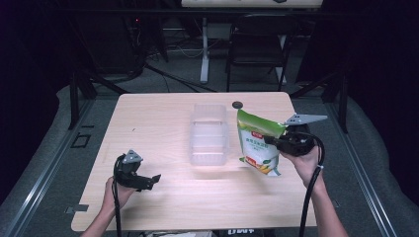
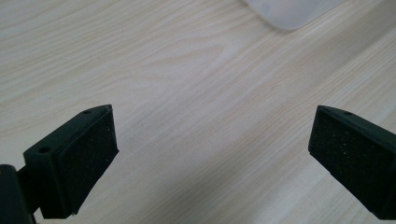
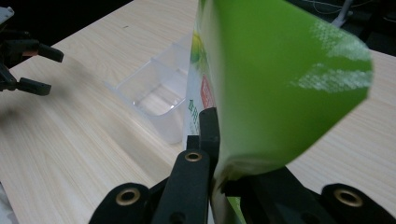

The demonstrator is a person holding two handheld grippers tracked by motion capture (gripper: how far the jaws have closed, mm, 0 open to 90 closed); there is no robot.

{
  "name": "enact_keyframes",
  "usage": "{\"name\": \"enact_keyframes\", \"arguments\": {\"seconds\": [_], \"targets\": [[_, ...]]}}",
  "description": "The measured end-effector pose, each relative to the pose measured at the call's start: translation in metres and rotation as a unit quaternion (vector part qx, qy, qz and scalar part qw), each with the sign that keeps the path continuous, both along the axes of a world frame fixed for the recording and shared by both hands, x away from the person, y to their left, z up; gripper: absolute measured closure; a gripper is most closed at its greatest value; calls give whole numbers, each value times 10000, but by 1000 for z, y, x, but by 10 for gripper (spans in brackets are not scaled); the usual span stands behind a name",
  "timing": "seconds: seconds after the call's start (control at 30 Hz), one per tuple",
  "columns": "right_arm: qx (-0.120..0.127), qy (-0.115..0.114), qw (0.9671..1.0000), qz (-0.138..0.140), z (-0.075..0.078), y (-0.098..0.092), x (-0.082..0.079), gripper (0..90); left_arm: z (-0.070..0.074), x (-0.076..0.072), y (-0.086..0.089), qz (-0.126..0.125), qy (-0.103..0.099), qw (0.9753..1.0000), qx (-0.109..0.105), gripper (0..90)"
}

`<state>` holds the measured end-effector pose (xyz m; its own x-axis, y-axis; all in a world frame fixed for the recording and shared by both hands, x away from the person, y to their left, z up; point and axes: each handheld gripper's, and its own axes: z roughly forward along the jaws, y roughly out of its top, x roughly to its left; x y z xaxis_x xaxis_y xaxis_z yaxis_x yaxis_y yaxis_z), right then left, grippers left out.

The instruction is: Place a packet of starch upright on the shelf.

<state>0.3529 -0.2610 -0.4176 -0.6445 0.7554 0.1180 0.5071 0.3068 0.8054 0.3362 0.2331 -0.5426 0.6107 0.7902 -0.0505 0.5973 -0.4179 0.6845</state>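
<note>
A green and white food bag [image 1: 257, 141] hangs tilted just above the wooden table [image 1: 163, 192], right of the middle. My right gripper [image 1: 279, 140] is shut on its right edge; up close the green bag [image 3: 280, 84] fills the space above the closed jaws, gripper [image 3: 215, 161]. A clear plastic compartment box [image 1: 209, 135] lies at the table's middle, left of the bag, and appears as the clear box [image 3: 156, 95] beyond the bag. My left gripper [image 1: 154, 180] hovers over the front left of the table, open and holding nothing, gripper [image 2: 212, 140].
A small dark round object [image 1: 237, 104] lies near the table's far edge. A corner of the clear box [image 2: 292, 11] shows ahead of my left gripper. Beyond the table stand a black chair [image 1: 257, 47] and a white desk leg [image 1: 204, 49].
</note>
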Motion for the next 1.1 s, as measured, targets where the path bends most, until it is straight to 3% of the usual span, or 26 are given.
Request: {"name": "enact_keyframes", "arguments": {"seconds": [0.5, 1.1], "targets": [[-62, -169, 9998, -41, 25, 1, 9, 900, -1, 0, -1, -2, 20, 10000, -15, 10], [2, -286, 9995, -97, 42, 7, 24, 900, -1, 1, -2, -9, 16, 10000, -7, 10]]}}
